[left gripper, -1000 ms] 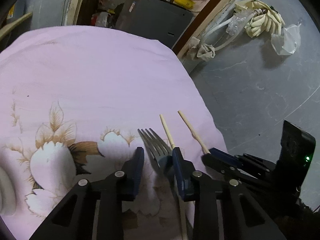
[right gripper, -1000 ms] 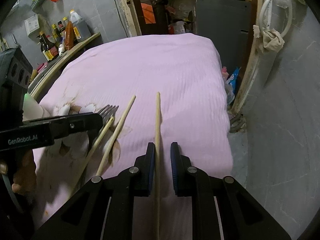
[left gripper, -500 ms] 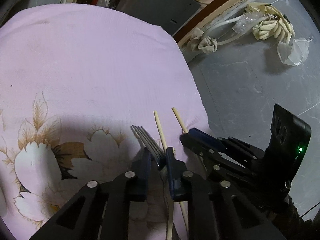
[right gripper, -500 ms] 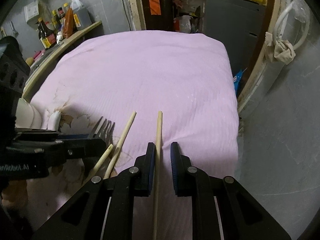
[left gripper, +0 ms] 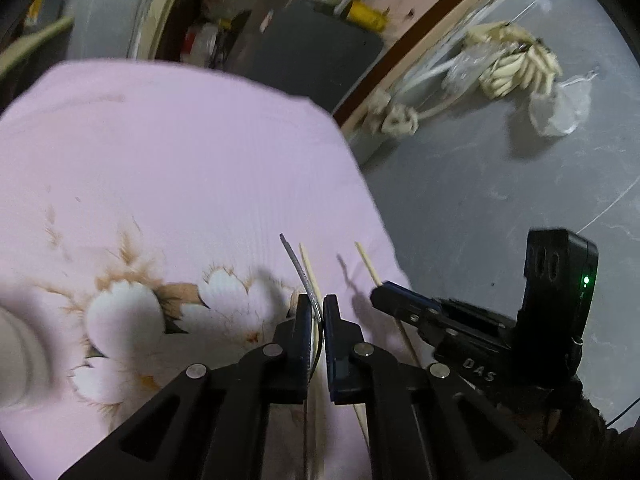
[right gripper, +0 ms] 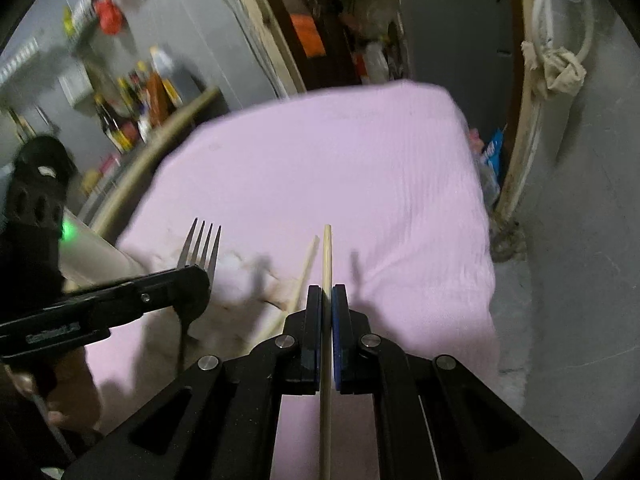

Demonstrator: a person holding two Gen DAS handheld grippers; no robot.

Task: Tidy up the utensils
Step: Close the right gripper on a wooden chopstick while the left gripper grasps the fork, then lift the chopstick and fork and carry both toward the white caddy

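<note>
**Claws both loaded: fork left, chopstick right**

Left claw [left gripper: 318, 320] is closed on the fork [right gripper: 200, 246]; its jaws have just been closing, and the metal neck sits between the pads. In the left wrist view the fork shows edge-on, tines curving up and ahead of the claw. In the right wrist view the four tines stand clear above the pink cloth [right gripper: 360, 168], so the fork looks lifted off the counter.

Right claw [right gripper: 327, 300] is clamped tight on one chopstick [right gripper: 327, 256]; its jaws have just been closing too, with the stick between them. The stick's long axis runs straight out along the claw's pointing line, tip ahead of the fingers and tail passing back under the claw body.

Key relation: a second chopstick [right gripper: 306, 264] lies on the cloth just left of the right claw, between the two claws. Its long axis angles slightly toward the held stick, the tips nearly meeting. It is close to both claws, and both are full. The left wrist view shows one more stick [left gripper: 310, 270] just beside the fork, mostly hidden under the left claw.

Judgement: pick-up is done on both sides; carrying to a holder comes next. The white object [left gripper: 16, 356] at the far left of the left claw is too blurred to identify. Risk: the thin stick pivoting in the pads.
</note>
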